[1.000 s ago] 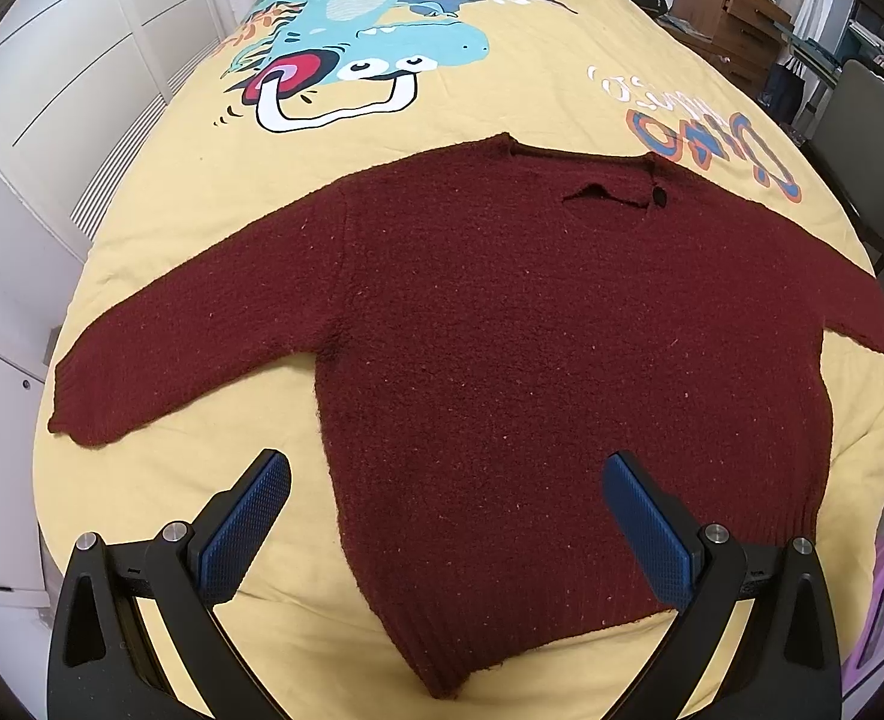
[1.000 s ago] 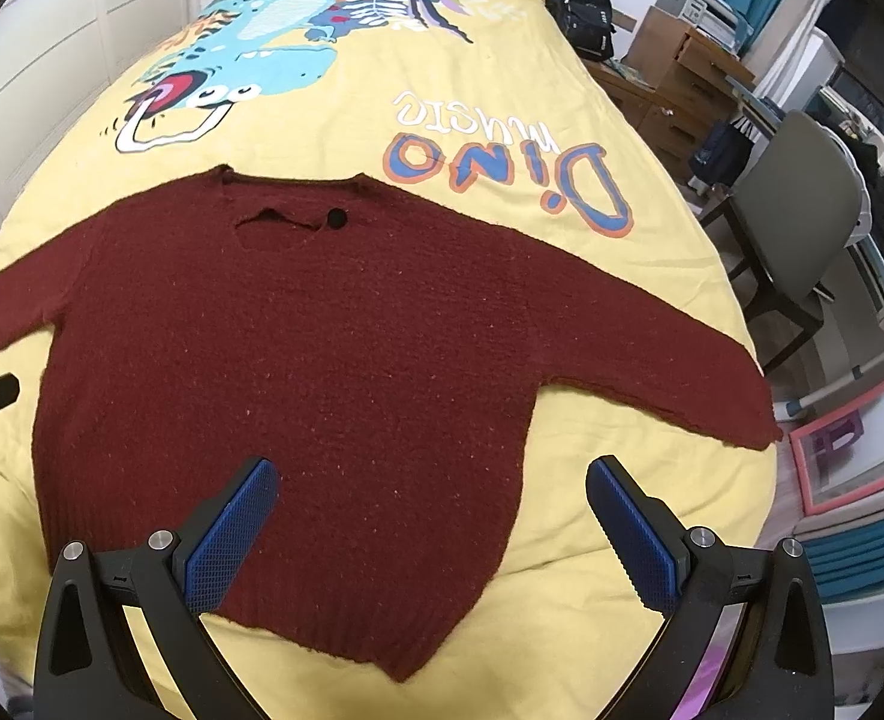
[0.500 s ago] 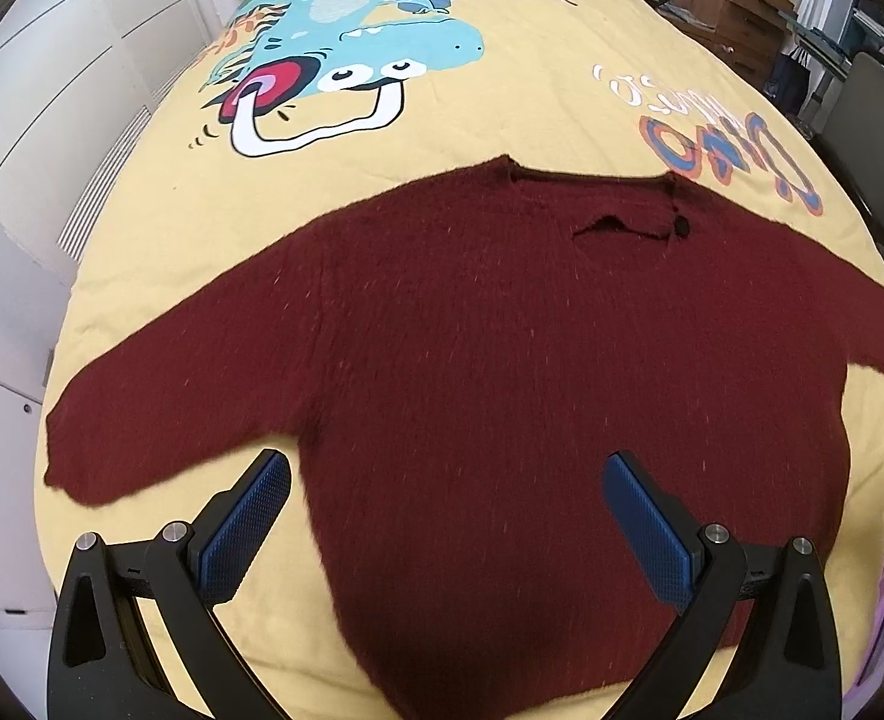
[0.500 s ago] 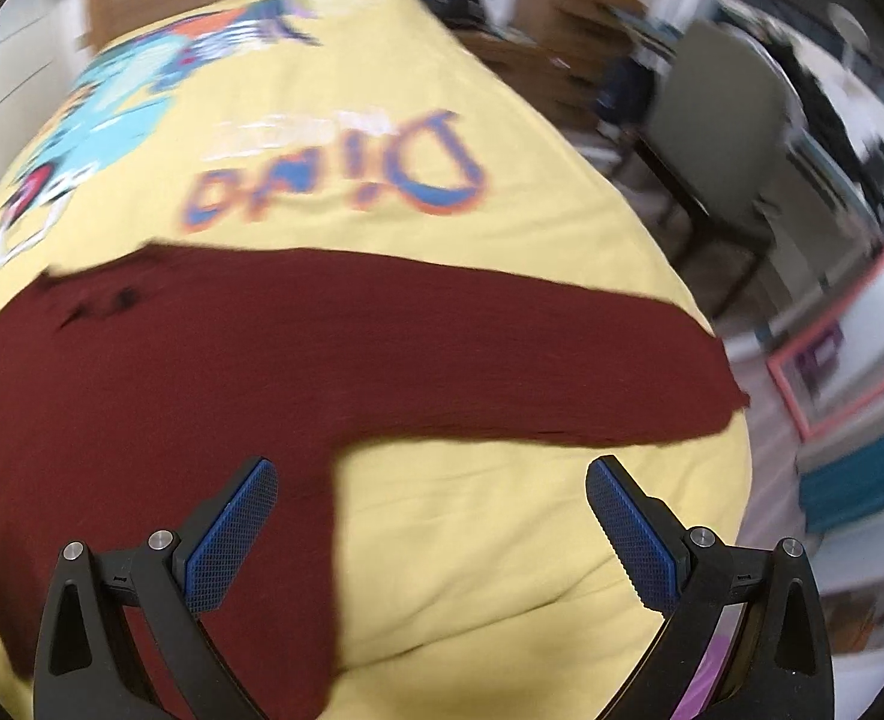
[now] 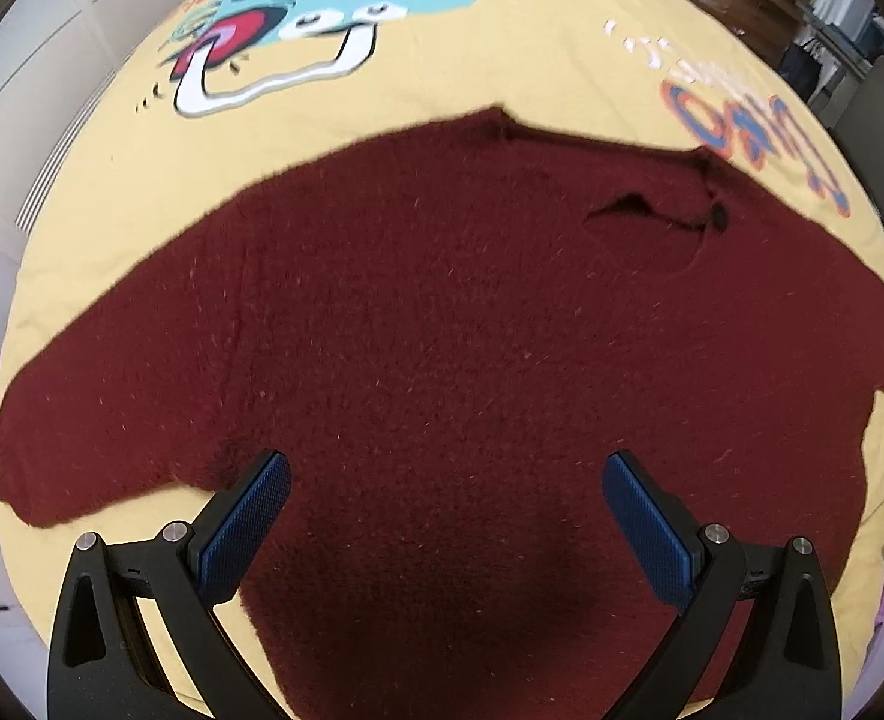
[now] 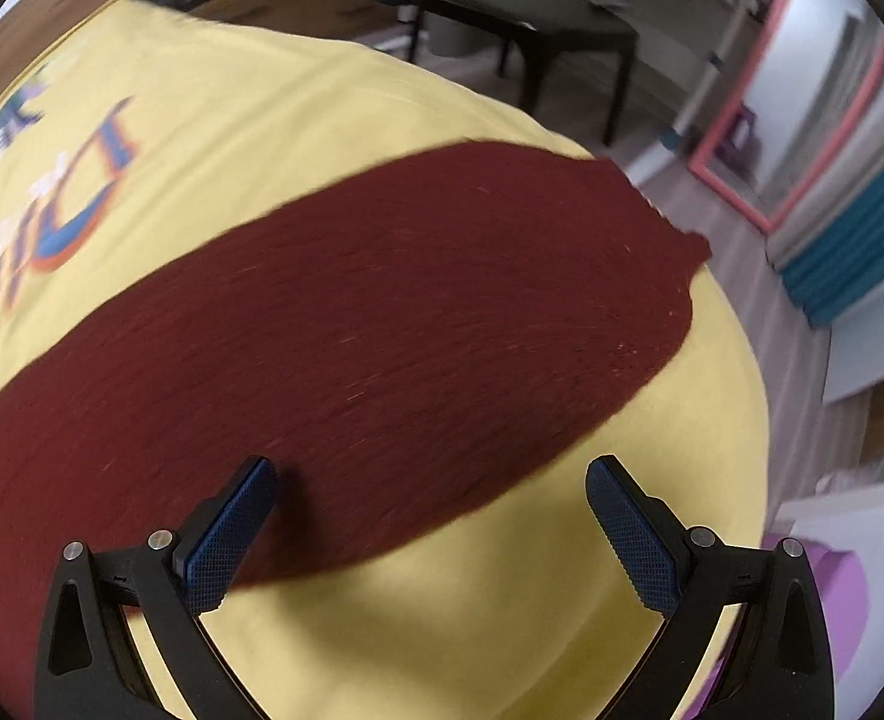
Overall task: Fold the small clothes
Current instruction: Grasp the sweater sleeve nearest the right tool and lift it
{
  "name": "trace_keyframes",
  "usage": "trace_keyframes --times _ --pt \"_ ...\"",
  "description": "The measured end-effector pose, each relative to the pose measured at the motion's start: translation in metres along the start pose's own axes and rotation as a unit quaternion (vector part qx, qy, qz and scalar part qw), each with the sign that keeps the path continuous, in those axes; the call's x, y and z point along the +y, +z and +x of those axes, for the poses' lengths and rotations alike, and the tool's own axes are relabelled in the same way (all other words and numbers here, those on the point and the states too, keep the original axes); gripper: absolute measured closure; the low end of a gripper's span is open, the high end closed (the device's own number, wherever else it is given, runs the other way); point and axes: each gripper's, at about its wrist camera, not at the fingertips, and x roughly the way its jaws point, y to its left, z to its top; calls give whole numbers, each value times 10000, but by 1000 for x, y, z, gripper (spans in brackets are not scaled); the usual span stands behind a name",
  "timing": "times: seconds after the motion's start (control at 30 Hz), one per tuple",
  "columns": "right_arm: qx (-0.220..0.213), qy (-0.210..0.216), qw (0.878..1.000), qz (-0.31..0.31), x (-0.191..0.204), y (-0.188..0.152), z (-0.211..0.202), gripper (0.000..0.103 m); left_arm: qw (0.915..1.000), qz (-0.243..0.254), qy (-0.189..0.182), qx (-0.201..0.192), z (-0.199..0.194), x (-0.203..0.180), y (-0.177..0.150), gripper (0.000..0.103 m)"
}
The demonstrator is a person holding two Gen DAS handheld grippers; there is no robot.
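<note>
From the left wrist view, we see our left gripper with its blue-padded fingers spread wide apart, holding nothing. Between and beyond the fingers lies the dark red sweater, spread flat on the yellow bedspread of the bed. The sweater's body fills the space between the two fingers and runs on below them toward the hem. One sleeve stretches out past the left finger, whose tip sits right at the armpit edge. The neckline, with a small dark button, lies well ahead of the right finger. Farther ahead, a cartoon dinosaur print covers the bedspread, and coloured lettering shows ahead to the right.

From the right wrist view, our right gripper also has its fingers wide apart and empty. The sweater's other sleeve runs slantwise ahead of them, its cuff up beyond the right finger near the bed's edge. The left fingertip is over the sleeve's lower edge; whether it touches we cannot tell. The right finger hangs over bare yellow bedspread. The picture is blurred. Past the bed stand a dark chair and a pink-framed panel.
</note>
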Motion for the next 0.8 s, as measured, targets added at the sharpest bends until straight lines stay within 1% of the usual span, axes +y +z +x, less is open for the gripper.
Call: trace_keyframes --times 0.07,0.13,0.17,0.3,0.33,0.37,0.4,0.43,0.47,0.5,0.53,0.6,0.7,0.8 --pt "46 -29 9997 245 -14 7 10 0 9999 -57 23 92 7 5 -2 1" --pt "49 94 9992 379 -19 12 16 0 9998 -112 37 159 13 10 -3 1" --pt "88 202 9985 494 -22 15 21 1 9998 -124 42 177 14 12 -4 1" --pt "293 375 9961 748 -25 25 37 2 9996 -127 15 238 18 16 -5 1" --pt "290 384 9958 780 -24 27 38 7 9996 -122 3 241 18 17 -5 1" --pt "270 386 9955 817 -25 29 37 16 9997 -123 -11 231 17 18 -6 1" --pt "235 389 9954 844 -25 33 36 38 9997 -132 -27 221 16 19 -7 1" --pt "189 420 9953 852 -26 35 34 54 9997 -142 -27 210 18 18 -7 1" --pt "164 583 9946 842 -26 40 31 78 9997 -144 -23 218 18 19 -8 1" --pt "185 663 9942 831 -25 43 31 87 9997 -138 -15 223 18 20 -9 1" --pt "220 716 9941 780 -24 47 29 88 9997 -126 -3 227 18 22 -11 1" --pt "124 603 9970 472 -13 52 16 90 9997 -111 35 227 16 26 -14 1" --pt "-244 727 9971 22 14 51 -21 90 9998 -82 28 192 13 29 -17 1" --pt "-600 961 9924 -488 44 47 -63 91 9999 -47 9 127 7 34 -20 1"
